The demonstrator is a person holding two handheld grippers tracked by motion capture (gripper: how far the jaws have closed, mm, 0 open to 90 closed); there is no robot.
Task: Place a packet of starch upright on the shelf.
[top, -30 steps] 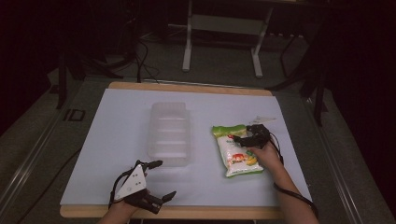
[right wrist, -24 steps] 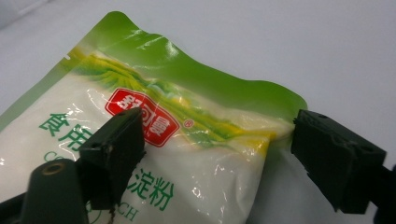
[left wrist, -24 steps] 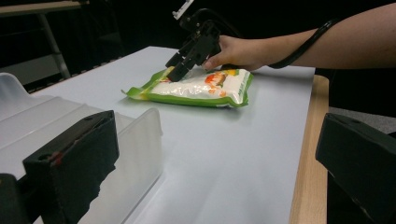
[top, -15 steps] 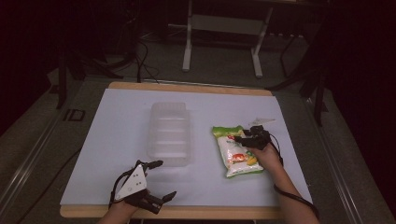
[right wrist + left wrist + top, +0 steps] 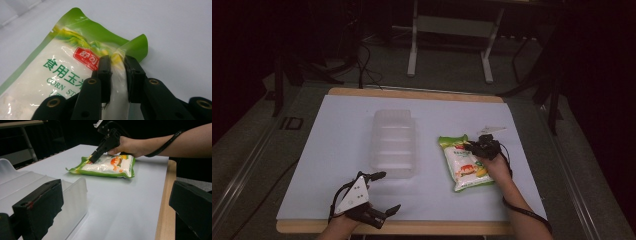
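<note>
- On the table (image 5: 362, 125), a pale blue-white sheet covers nearly the whole top, with a light wooden edge showing along the near and far sides.
- Around the table the room is dark: a grey floor, a pale metal frame (image 5: 449, 40) standing behind the far edge, and black cables trailing on the floor at the far left.
- Left of the table on the floor, large pale letters read "ID" (image 5: 291, 123).
- A clear plastic tray (image 5: 393, 142) lies upside-down-looking and ribbed near the table's middle; whether it is lid or base I cannot tell.
- Just right of the tray, apart from it, a green and white bag (image 5: 464, 162) lies flat on the sheet.
- The bag's print shows a red badge with white characters, green Chinese characters, and the Latin letters "CORN ST" before the jaws cut them off, in the right gripper view.
- The right gripper (image 5: 117, 58) is pinching the bag's sealed top edge, its jaws nearly together with a fold of film between them; the bag's green corner curls up beside the jaws.
- The left gripper (image 5: 384, 192) sits at the near left edge of the table, jaws spread wide and holding nothing, beside the tray's near end.
- A small white scrap (image 5: 492, 129) lies on the sheet beyond the right gripper.
</note>
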